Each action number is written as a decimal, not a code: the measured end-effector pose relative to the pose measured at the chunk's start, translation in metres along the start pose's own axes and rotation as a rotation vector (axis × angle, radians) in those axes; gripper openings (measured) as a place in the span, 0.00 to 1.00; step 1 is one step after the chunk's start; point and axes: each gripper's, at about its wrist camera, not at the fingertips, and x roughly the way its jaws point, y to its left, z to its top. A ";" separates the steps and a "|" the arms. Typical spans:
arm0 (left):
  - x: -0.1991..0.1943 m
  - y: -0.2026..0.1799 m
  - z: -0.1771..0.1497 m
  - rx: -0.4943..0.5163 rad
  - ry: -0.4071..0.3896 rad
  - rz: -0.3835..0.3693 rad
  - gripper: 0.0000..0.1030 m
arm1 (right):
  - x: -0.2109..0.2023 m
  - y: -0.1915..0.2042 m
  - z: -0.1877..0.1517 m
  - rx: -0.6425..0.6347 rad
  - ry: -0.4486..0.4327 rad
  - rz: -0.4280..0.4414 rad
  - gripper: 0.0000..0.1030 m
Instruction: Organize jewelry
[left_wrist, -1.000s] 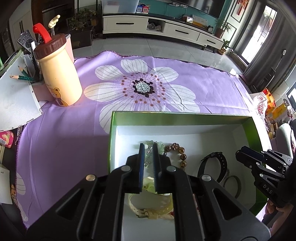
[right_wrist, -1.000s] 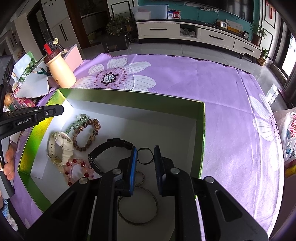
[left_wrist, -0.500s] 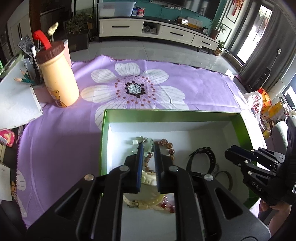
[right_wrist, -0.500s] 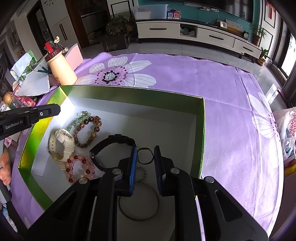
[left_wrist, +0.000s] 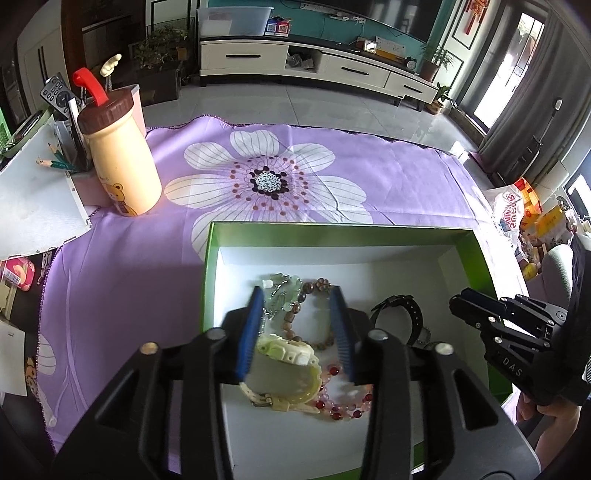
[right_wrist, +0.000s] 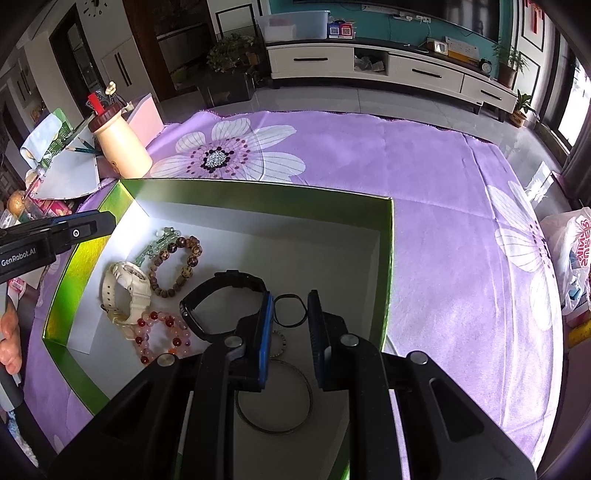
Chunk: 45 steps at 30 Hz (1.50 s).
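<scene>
**Both grippers open over the jewelry box**

The glossy green box (right_wrist: 88, 258), white inside, sits on a purple floral cloth covering the surface. The left gripper (left_wrist: 299, 332) is spread wide above a chunky cream plastic watch (left_wrist: 288, 354), gripping nothing. The right gripper (right_wrist: 290, 325), moderately parted and empty, hangs over a thin black ring (right_wrist: 291, 310) and a metal bangle (right_wrist: 273, 398), possibly wire. Round wooden beads (right_wrist: 177, 266) and glassy red beads (right_wrist: 162, 332) lie nearby.

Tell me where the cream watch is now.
The cream watch lies in the left part of the green box, beside the brown bead bracelet and above the red bead bracelet.
</scene>
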 end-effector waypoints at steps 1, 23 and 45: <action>-0.001 -0.001 0.000 0.001 -0.002 0.000 0.41 | 0.000 -0.001 0.000 0.003 0.001 0.000 0.18; -0.010 -0.010 -0.006 0.033 0.019 -0.021 0.88 | -0.023 0.011 -0.013 -0.001 -0.031 0.028 0.40; -0.060 -0.022 -0.019 0.071 0.018 0.091 0.98 | -0.088 0.020 -0.020 0.022 -0.104 -0.047 0.83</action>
